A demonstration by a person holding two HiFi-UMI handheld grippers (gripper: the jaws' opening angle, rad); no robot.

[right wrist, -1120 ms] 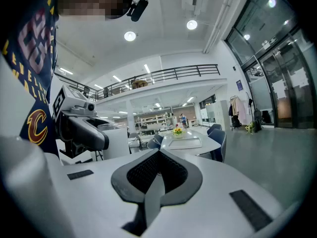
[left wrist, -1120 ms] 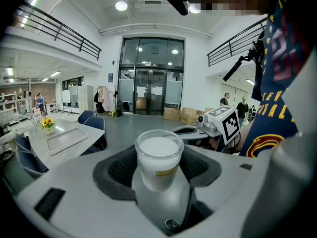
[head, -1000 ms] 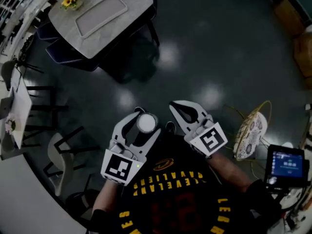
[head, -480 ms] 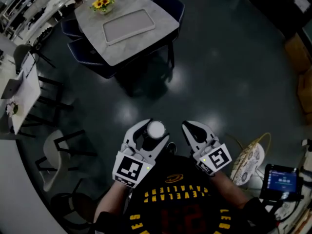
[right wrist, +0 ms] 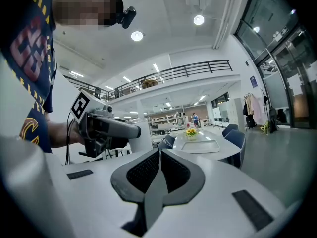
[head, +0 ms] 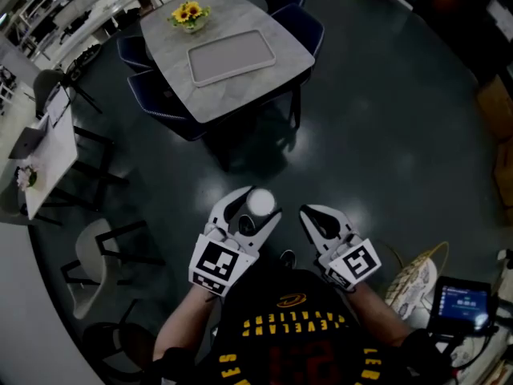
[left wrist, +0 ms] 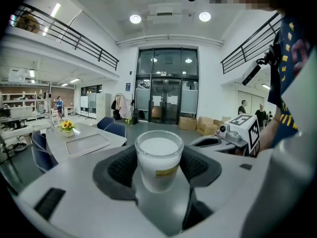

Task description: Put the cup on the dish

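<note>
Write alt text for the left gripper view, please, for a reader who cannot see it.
The left tool holds a white cup upright between its jaws. Behind it stand a grey table with yellow flowers and glass doors.

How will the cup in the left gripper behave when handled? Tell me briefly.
The cup shows a clear, thick-looking wall, perhaps glass: probably rigid and breakable. White filling reaches nearly to its rim, so likely heavy for its size; keep it upright. Its smooth sides might slip in the left gripper.
</note>
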